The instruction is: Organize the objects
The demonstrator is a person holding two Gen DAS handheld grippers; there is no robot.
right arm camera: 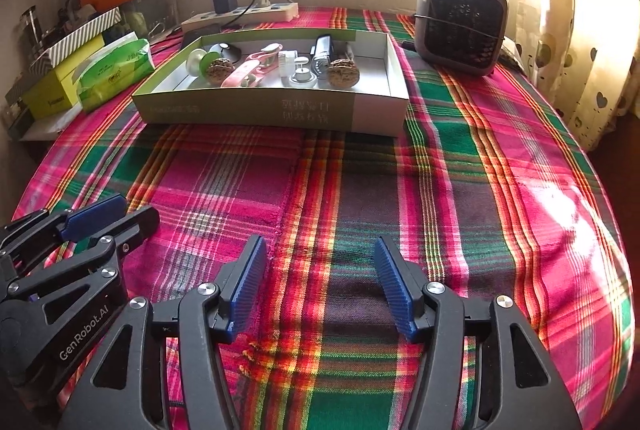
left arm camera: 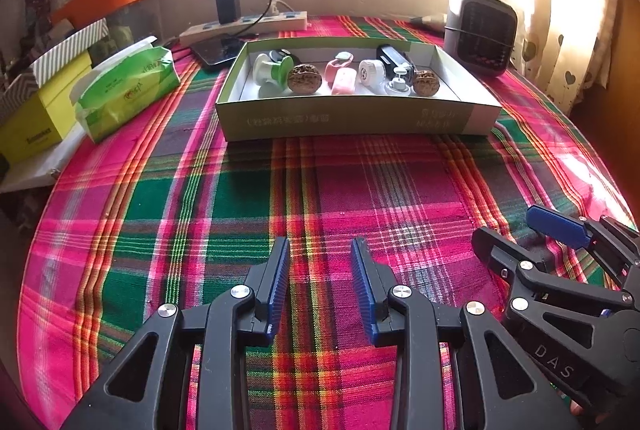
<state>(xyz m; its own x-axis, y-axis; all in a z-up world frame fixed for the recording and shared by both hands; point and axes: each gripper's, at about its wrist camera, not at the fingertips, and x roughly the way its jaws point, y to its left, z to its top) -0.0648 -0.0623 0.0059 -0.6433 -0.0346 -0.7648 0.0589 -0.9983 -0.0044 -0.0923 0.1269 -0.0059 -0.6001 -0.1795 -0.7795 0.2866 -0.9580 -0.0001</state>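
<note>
Plaid cloth (right arm camera: 460,190) covers the bench, bare in front of both grippers. Every small object visible sits in the shallow box (left arm camera: 352,118) at the far side: two walnuts (left arm camera: 305,79), a pink piece (left arm camera: 343,78) and others. The sorting looks finished or nearly so. Left gripper (left arm camera: 320,250) and right gripper (right arm camera: 320,250) hover low, jaws parted and empty. Beside the box stands a small heater (right arm camera: 460,26).
</note>
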